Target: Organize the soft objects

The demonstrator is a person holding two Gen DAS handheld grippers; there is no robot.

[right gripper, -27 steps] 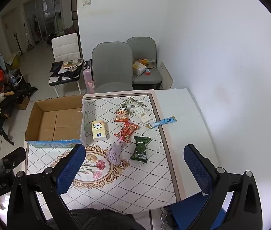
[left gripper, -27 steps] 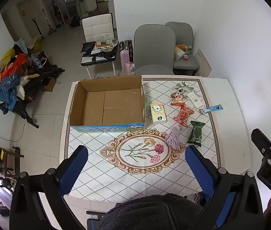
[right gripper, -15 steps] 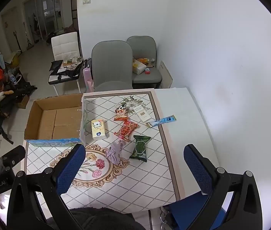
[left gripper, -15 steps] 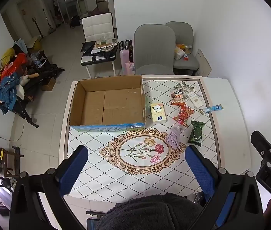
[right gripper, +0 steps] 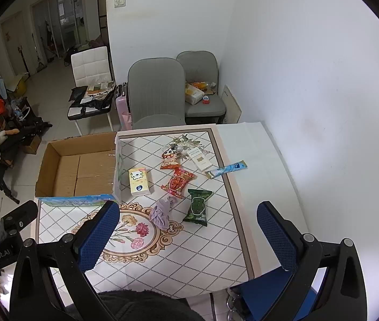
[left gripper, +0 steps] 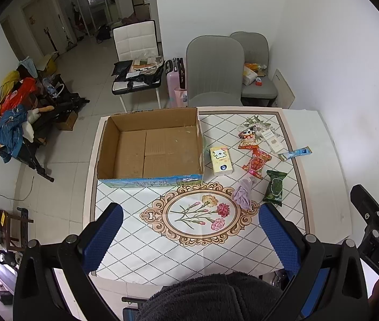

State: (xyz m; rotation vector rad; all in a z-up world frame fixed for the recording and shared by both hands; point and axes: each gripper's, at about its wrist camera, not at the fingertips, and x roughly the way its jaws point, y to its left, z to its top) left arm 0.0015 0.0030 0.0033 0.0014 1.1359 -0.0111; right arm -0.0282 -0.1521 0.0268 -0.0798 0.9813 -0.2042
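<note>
An open cardboard box (left gripper: 152, 147) sits at the table's far left, also in the right wrist view (right gripper: 82, 168). Right of it lie a yellow tissue pack (left gripper: 220, 160), a crumpled purple cloth (left gripper: 243, 195), a green packet (left gripper: 275, 190), a red snack bag (left gripper: 256, 162), a cartoon snack bag (left gripper: 247, 139), a white card pack (left gripper: 273, 141) and a blue tube sachet (left gripper: 295, 153). The cloth (right gripper: 162, 211) and green packet (right gripper: 198, 207) also show in the right wrist view. My left gripper (left gripper: 189, 238) and right gripper (right gripper: 186, 235) are both open and empty, high above the table's near edge.
The table (left gripper: 141, 246) has a patterned cloth with a flower medallion. Two grey chairs (left gripper: 213, 72) stand behind it, a white chair (left gripper: 135, 45) with clutter further back. A white wall (right gripper: 310, 80) runs along the right. Clothes pile (left gripper: 12, 112) on the floor at left.
Both views have shifted very slightly; the right wrist view has drawn a little closer to the table. Nothing on the table has moved.
</note>
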